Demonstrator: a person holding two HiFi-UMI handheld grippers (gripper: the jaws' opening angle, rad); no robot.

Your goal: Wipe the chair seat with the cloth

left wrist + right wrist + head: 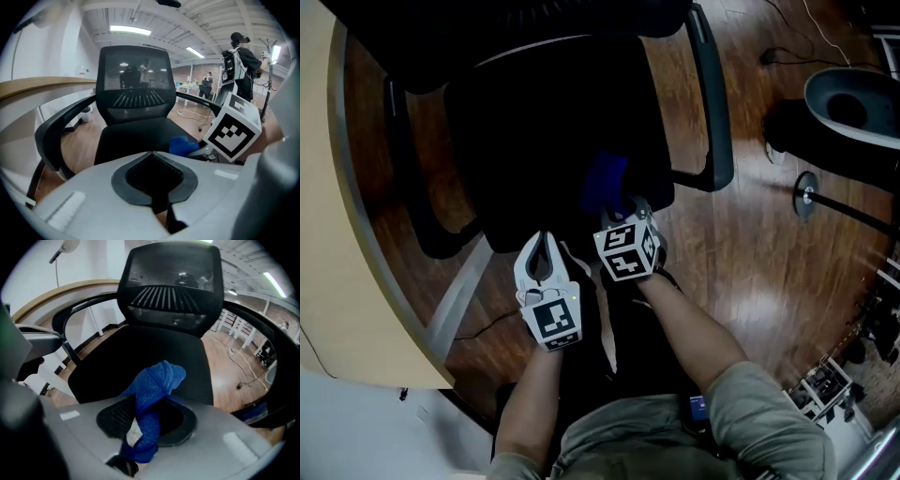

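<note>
Holds a bunched blue cloth [152, 397] pinched between the jaws of the right gripper [149, 420], at the front right part of the black chair seat [548, 131]; cannot tell whether touching it. Has the left gripper [152, 154] pressed together on nothing, tips meeting, just beside the right one at the seat's front edge. Faces the backrest [136, 82] between 2 armrests [712, 103], over a wooden floor [750, 262], desk [328, 234] at left.

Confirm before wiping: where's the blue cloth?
The blue cloth is clamped in the right gripper at the near edge of the chair seat, head view centre, beside the left gripper.
</note>
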